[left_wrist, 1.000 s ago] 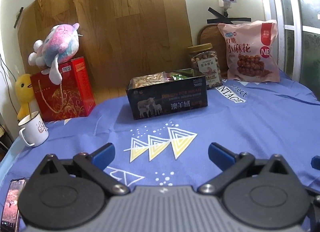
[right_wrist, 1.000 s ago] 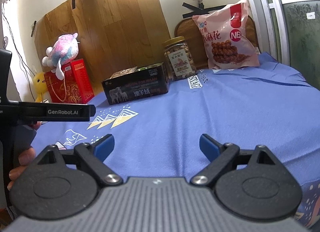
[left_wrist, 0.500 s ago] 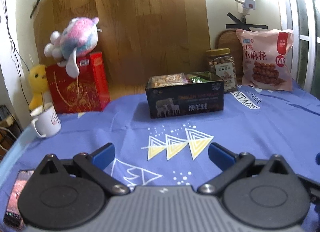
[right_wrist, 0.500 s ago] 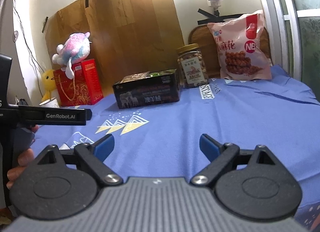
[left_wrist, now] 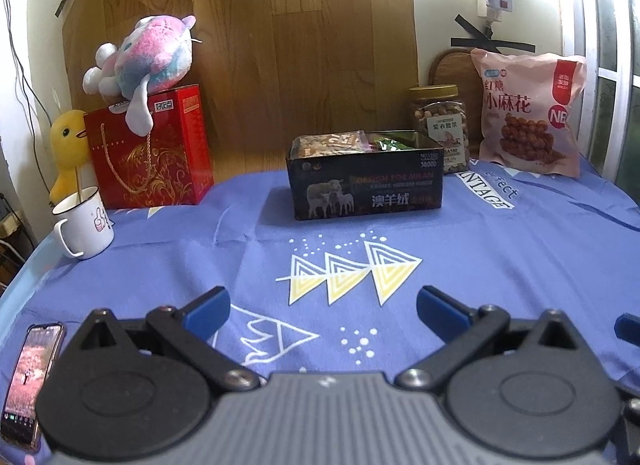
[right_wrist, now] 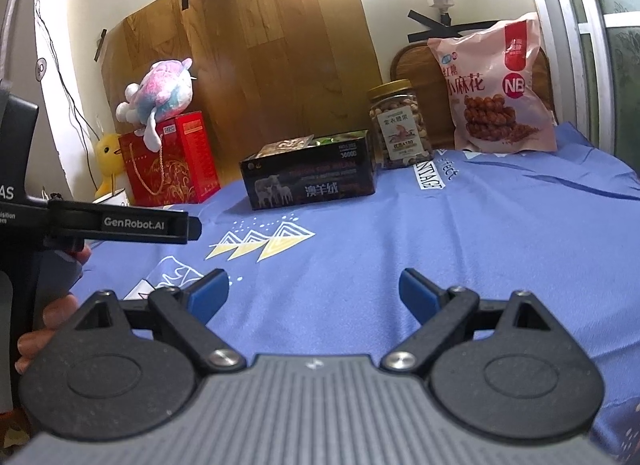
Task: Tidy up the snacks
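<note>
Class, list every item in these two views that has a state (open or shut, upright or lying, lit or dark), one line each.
left gripper: open, empty
right gripper: open, empty
black box: open-topped, snack packets inside
nut jar: upright, lid on
pink snack bag: sealed, propped upright
mug: upright, stick inside
phone: lying flat, screen lit
red gift bag: upright, plush toy on top

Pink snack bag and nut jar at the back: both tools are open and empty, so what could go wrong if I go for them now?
1. The pink snack bag leans upright against the board; a nudge may tip it over.
2. The nut jar stands close beside the black box, so a wide-open right tool might bump the box.
3. The box already looks full of packets; more may not fit.
</note>
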`<state>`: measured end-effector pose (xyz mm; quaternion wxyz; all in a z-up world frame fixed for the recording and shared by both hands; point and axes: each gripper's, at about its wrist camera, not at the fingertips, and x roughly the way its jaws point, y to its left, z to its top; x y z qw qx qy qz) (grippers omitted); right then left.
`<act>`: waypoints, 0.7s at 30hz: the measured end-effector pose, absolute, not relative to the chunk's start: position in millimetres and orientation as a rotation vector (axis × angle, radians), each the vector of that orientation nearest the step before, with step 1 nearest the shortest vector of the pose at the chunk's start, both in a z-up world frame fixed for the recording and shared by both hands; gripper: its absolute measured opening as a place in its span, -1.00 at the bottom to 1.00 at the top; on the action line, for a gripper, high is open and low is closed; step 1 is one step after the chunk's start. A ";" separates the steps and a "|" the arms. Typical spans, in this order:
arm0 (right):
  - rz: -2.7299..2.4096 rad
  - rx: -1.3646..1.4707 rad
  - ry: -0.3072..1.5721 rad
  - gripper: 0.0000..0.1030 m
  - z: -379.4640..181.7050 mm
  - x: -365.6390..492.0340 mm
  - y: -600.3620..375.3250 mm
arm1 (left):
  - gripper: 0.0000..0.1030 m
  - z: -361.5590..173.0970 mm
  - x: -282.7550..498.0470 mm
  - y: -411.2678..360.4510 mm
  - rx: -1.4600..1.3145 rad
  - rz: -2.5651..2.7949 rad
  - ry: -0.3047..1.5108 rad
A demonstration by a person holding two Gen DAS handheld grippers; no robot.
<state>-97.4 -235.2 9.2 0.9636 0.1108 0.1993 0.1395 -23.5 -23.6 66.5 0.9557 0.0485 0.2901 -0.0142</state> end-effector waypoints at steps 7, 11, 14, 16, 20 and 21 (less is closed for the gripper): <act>0.281 0.220 0.397 0.82 10.0 -98.0 -233.8 | 1.00 65.5 -23.8 -22.5 0.095 -0.028 0.595; 0.281 0.221 0.397 0.82 9.9 -97.6 -233.7 | 1.00 64.8 -23.5 -21.7 0.095 -0.027 0.598; 0.277 0.225 0.397 0.82 9.2 -98.7 -233.6 | 1.00 63.4 -23.1 -20.7 0.093 -0.023 0.601; 0.275 0.227 0.396 0.82 8.8 -99.5 -233.8 | 1.00 62.6 -22.4 -20.1 0.094 -0.023 0.604; 0.275 0.232 0.393 0.82 7.9 -100.4 -234.5 | 1.00 60.0 -21.4 -21.4 0.100 -0.020 0.614; 0.274 0.234 0.393 0.82 7.6 -100.4 -234.5 | 1.00 59.1 -21.3 -21.6 0.101 -0.019 0.618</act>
